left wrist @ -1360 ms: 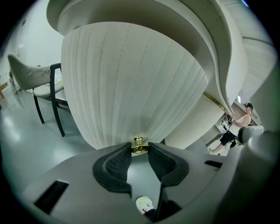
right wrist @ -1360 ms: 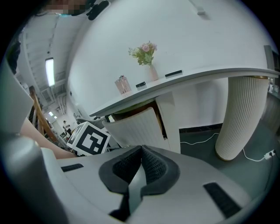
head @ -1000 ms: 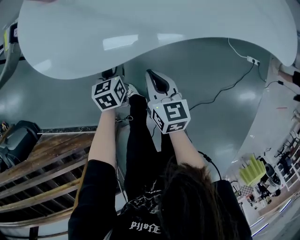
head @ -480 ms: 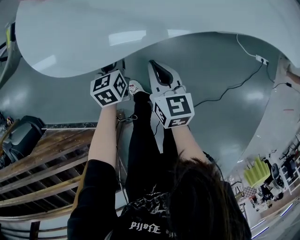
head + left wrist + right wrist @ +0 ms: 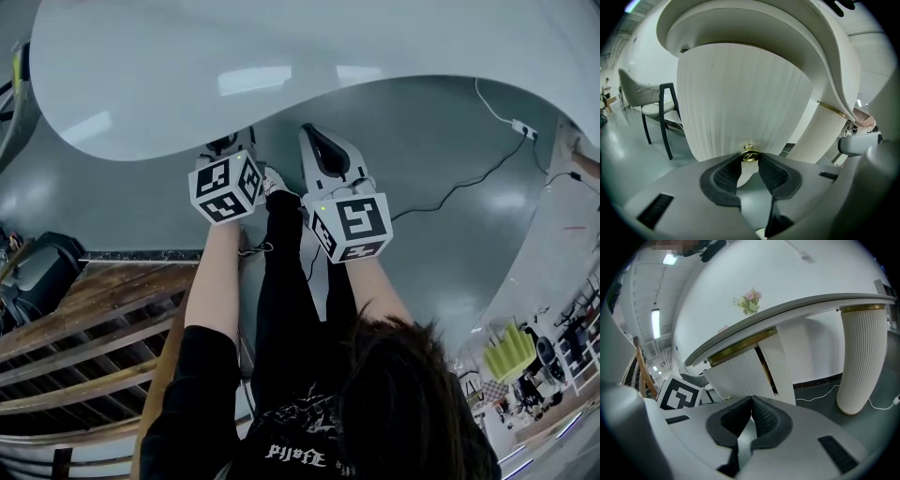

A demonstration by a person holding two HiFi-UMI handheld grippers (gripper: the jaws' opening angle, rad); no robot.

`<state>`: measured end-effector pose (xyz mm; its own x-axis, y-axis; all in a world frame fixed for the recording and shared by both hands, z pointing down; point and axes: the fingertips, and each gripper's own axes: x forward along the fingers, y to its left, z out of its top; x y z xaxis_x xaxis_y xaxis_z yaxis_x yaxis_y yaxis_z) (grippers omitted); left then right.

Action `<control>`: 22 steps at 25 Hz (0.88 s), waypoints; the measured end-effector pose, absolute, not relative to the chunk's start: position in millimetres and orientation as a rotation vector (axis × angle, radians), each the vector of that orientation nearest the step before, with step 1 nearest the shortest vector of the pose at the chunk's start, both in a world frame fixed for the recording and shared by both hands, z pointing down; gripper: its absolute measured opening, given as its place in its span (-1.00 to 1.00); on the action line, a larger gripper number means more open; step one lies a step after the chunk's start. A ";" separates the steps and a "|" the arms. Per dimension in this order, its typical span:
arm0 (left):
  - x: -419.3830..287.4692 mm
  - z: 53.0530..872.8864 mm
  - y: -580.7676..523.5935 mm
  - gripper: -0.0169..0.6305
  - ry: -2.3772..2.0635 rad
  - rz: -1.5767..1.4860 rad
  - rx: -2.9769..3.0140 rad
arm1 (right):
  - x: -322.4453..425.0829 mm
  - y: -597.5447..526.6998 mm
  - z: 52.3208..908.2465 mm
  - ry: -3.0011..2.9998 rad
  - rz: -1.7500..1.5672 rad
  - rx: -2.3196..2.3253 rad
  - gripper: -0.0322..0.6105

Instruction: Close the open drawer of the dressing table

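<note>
Dressing-table drawer, white, fluted and round-fronted (image 5: pixel 740 93), stands pulled out from under the glossy white curved tabletop (image 5: pixel 797 33). In the right gripper view a dark gap shows between its side and the cabinet behind. The left gripper (image 5: pixel 750 162) is clamped on the drawer's small brass knob (image 5: pixel 749 153), with a black ribbed pad pressed against each side of it. The right gripper (image 5: pixel 751 404) has its jaws together on nothing and hangs just beside the left one, aimed past the drawer.

The push should probably run straight along the drawer's travel, level and steady. The knob is small and smooth, so twisting or lifting could let the pads slip off it. A slow finish would keep the front from banging home. The idle right gripper is best kept away from the gap as it narrows.

The person's legs in black trousers (image 5: pixel 281 281) are close under the table edge and need room to step in. A black cable (image 5: pixel 459 183) trails over the grey floor, a slatted wooden rack (image 5: pixel 84 328) stands to the left, and a pale chair with black legs (image 5: pixel 658 105) stands well apart. A white fluted column leg (image 5: pixel 860 357) and pink flowers (image 5: pixel 749 301) on the tabletop lie clear of the path.
</note>
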<state>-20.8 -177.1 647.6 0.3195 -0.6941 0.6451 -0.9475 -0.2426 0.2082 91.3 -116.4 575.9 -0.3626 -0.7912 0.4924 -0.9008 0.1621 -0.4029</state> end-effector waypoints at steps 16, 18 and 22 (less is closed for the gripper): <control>-21.7 648.6 -199.8 -0.57 -1.473 0.575 2.094 | 83.4 -124.4 587.3 -2.269 0.973 1.675 -0.82; -22.4 648.8 -201.3 -0.57 -1.467 0.588 2.114 | 81.8 -125.4 588.2 -2.274 0.972 1.680 -0.82; -25.1 650.2 -208.5 -0.58 -1.476 0.612 2.145 | 78.1 -131.5 591.5 -2.275 0.973 1.693 -0.82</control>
